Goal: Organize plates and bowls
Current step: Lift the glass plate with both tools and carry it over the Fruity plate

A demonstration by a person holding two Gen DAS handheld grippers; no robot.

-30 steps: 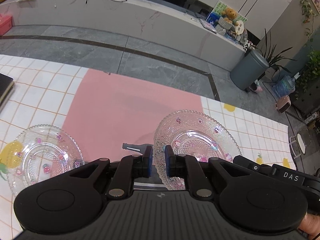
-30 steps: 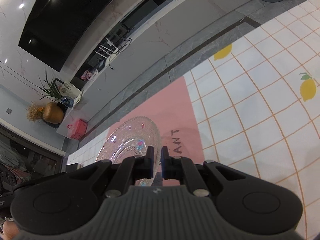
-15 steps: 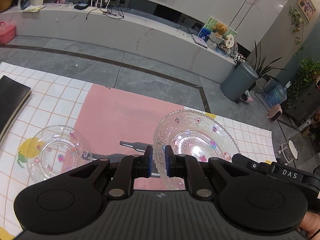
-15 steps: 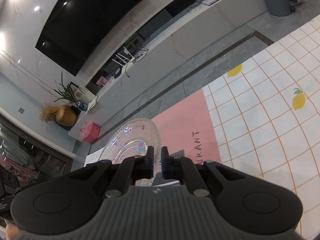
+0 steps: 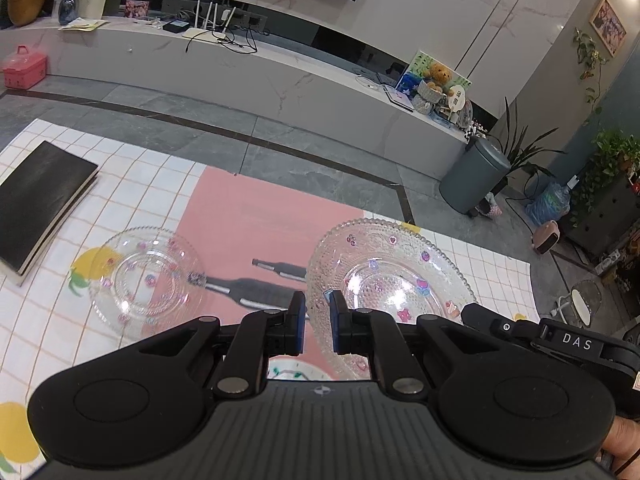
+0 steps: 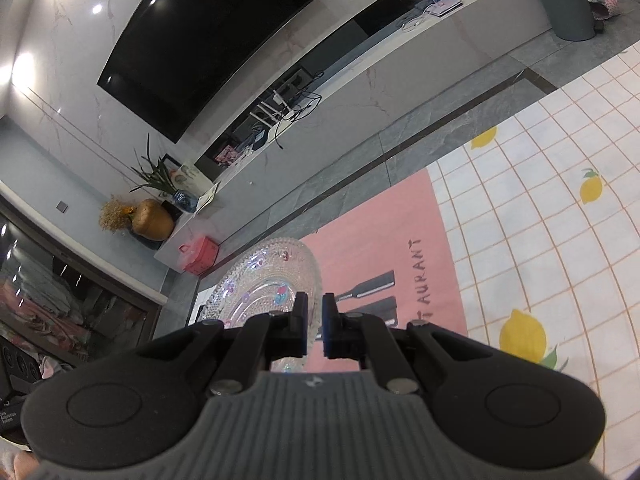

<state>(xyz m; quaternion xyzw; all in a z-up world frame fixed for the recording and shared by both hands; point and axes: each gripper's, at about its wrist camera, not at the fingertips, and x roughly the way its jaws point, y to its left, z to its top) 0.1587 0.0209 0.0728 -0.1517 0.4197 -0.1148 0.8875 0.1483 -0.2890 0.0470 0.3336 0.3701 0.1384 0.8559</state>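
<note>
Left gripper (image 5: pixel 317 322) — lower centre of frame, jaws clamped on the near rim of a clear beaded glass plate with pink heart decals (image 5: pixel 390 280), held lifted at centre right. Right gripper (image 6: pixel 315 322) — jaws pinched on the same plate's opposite rim. Beyond, at centre left on the pink placemat (image 5: pixel 256 220), the smaller clear glass dish (image 5: pixel 146 280) lies flat — the likely stacking target, leftward of the held plate, nearer the left gripper.

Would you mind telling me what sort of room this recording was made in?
Most likely a home living room. A large wall-mounted television hangs above a long marble media console carrying a router, cables and a teddy bear, and potted plants stand beside a bin on the tiled floor.
</note>
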